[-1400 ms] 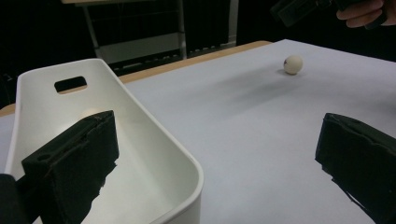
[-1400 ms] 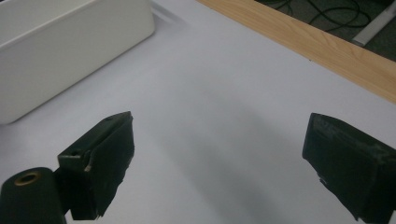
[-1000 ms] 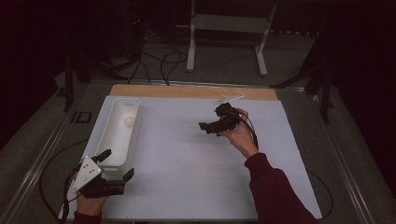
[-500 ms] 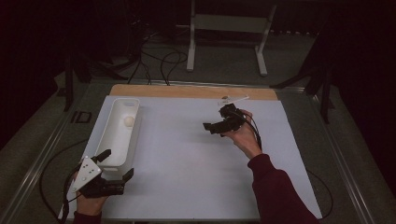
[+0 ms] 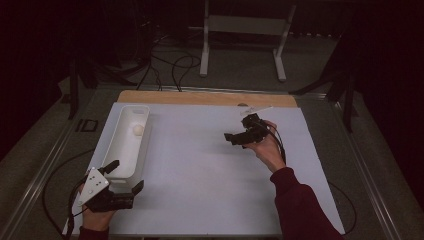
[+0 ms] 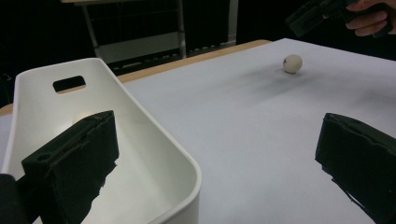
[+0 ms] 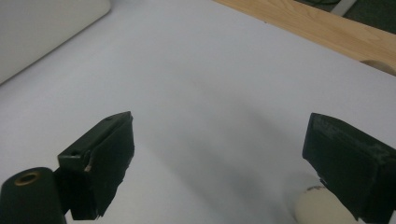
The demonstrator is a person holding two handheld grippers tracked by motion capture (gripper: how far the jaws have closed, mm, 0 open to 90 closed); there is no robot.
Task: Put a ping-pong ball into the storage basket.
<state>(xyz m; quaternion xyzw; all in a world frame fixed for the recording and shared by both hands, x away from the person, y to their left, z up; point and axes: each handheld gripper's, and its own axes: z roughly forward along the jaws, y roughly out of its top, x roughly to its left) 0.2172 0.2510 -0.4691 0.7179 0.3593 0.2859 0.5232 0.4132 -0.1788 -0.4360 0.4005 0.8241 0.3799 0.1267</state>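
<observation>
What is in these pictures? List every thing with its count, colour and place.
tray: 1, white, left side of the mat, long side running away from the person
balls: 2, off-white; one in the tray, one on the mat beside the right claw
mat: 1, white, covers the table
table: 1, wooden far edge showing
stand: 1, white, on the floor behind the table
cables: several, black, on the floor
left claw: black, open, astride the tray's near wall
right claw: black, open, above the mat
hands: 2, one per claw
sleeve: dark red, right arm
</observation>
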